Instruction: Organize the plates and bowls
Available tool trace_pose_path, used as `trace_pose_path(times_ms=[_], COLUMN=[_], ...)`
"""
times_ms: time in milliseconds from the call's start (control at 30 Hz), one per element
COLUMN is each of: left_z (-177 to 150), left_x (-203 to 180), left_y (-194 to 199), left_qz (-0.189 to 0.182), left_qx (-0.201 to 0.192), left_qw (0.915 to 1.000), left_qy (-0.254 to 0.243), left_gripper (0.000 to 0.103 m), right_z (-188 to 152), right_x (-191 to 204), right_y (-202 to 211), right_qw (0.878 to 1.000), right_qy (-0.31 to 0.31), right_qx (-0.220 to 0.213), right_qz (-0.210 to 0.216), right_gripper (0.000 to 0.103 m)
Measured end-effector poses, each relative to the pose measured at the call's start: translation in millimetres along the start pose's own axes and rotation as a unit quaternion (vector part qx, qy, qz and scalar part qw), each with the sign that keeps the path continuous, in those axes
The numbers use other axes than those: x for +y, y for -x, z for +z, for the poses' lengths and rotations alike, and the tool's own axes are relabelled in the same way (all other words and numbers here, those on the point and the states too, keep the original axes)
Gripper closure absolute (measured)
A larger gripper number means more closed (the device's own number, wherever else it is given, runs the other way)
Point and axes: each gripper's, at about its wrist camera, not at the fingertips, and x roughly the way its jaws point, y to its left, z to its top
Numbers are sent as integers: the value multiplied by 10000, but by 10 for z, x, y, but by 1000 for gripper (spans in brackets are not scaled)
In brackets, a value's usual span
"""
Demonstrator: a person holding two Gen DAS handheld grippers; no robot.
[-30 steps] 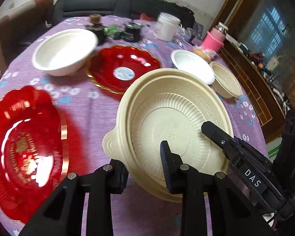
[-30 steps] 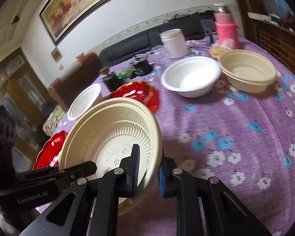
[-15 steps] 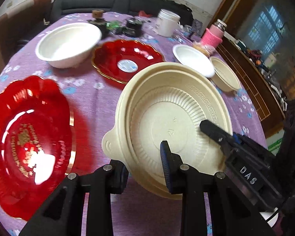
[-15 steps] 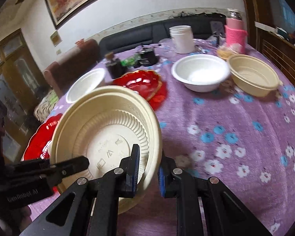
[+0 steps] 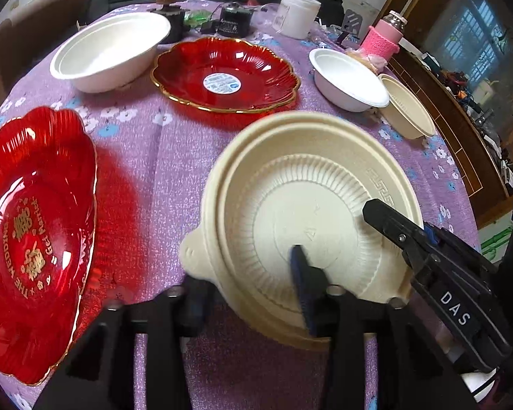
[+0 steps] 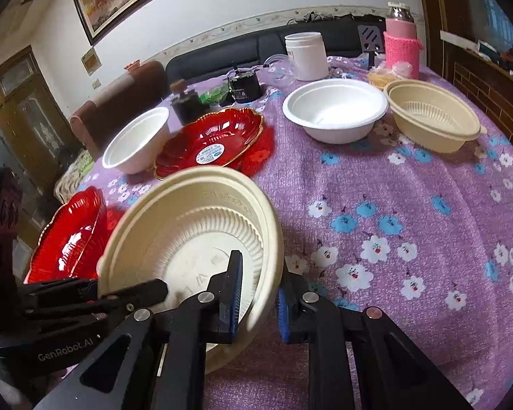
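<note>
A beige ribbed bowl (image 5: 311, 212) is held above the purple tablecloth by both grippers. My left gripper (image 5: 249, 294) is shut on its near rim, one finger inside and one outside. My right gripper (image 6: 256, 294) is shut on the bowl's (image 6: 195, 232) right rim; it also shows in the left wrist view (image 5: 427, 249). Two red plates (image 5: 34, 225) (image 5: 225, 75), two white bowls (image 5: 113, 48) (image 5: 349, 78) and a second beige bowl (image 5: 407, 106) sit on the table.
At the table's far side stand a white jar (image 6: 306, 54), a pink-sleeved bottle (image 6: 402, 48), a dark box (image 6: 244, 87) and a small dark bottle (image 6: 184, 100). A black sofa and a brown chair lie behind. A wooden cabinet stands at the right.
Both grippers have carried the beige bowl forward and a little right over the table. Their grip on it is unchanged.
</note>
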Motion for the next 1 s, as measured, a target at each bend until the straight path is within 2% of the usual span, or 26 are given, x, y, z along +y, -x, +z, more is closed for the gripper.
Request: trace_pose_path(times_ms=[33, 100, 200, 400, 500, 633, 733, 867, 933, 967, 1000], left_z=[-9, -19, -39, -59, -42, 56, 132, 182, 207, 220, 239], left_x=[5, 2, 6, 47, 82, 219, 393, 641, 730, 764, 798], left_y=[20, 75, 152, 314, 423, 623, 719, 752, 751, 743, 730], left_qz=[-8, -24, -92, -296, -420, -560, -433, -280, -217, -182, -162], left_qx=[-35, -80, -84, -67, -107, -316, -474, -472, -450, -443, -430], left_qw=[10000, 9999, 9998, 9993, 9988, 9979, 9977, 9972, 9969, 9967, 9965], left_qy=[-4, -73, -173, -238, -237, -27, 199, 507, 607, 651, 701], left_gripper=[50, 47, 42, 42, 42, 40, 39, 39, 39, 39, 39], right_z=[-2, 11, 61, 275, 492, 896, 1206, 1431, 1471, 1477, 1473], right_x=[-15, -41, -90, -267, -356, -307, -231, -195, -189, -177, -171], right_y=[-4, 2, 72, 213, 139, -222, -668, -1220, -1418, -1479, -1515], right_qw=[10000, 9999, 9996, 9984, 9982, 9985, 9961, 9897, 9871, 9858, 9841], right_qy=[-56, -101, -163, -394, -506, -286, -155, -318, -406, -420, -475], right_qx=[23, 35, -23, -114, 13, 374, 848, 1371, 1524, 1590, 1646], right_qz=[32, 122, 250, 396, 331, 268, 203, 269, 280, 328, 465], right_gripper=[79, 69, 62, 59, 59, 59, 59, 59, 69, 87, 91])
